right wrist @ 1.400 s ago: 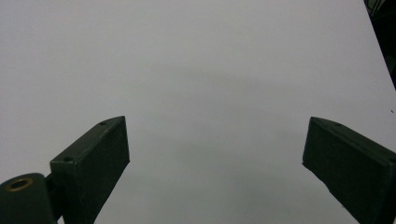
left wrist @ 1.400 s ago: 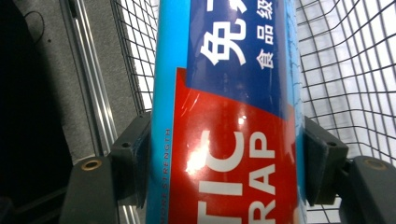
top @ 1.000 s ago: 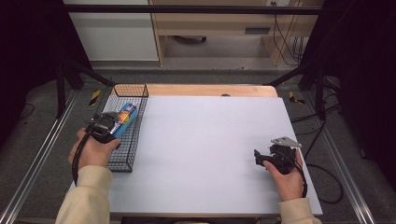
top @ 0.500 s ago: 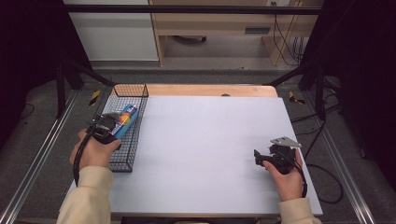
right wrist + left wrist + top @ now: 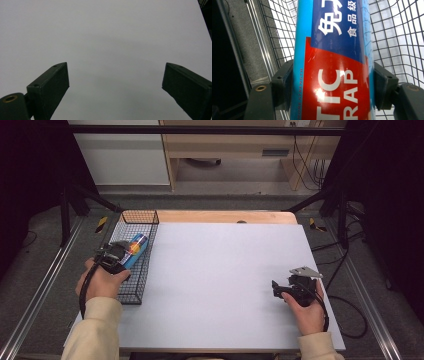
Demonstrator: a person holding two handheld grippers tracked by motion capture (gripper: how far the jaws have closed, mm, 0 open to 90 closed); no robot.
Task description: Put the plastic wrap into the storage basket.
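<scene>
High view: bench (image 5: 225,285) w/ white top, wood strip along far edge. Black wire basket (image 5: 131,265) lies along the left edge, running from near the far-left corner toward the person. Blue-and-red roll box (image 5: 135,251) sits lengthwise in the basket's far half, tilted, far end higher. Left claw (image 5: 119,254) over the basket, clenched on the box's near part; left hand (image 5: 102,281) just behind it, at the basket's near-left side. Right claw (image 5: 276,289) near the right edge, toward the near-right corner, released, nothing in it, well apart from basket; grey plate on top. Right hand (image 5: 307,312) behind it; cable loops off the bench's right edge.

Left gripper view: box (image 5: 334,60) fills the middle, upright in frame, glossy, white lettering on blue and red. Both black jaws press its sides, pads touching. Basket mesh (image 5: 392,37) behind on both sides; grey floor and rail at left.

Right gripper view: two black jaws set wide apart, gap bare. White bench top (image 5: 105,37) beneath; dark edge at upper right corner.
</scene>
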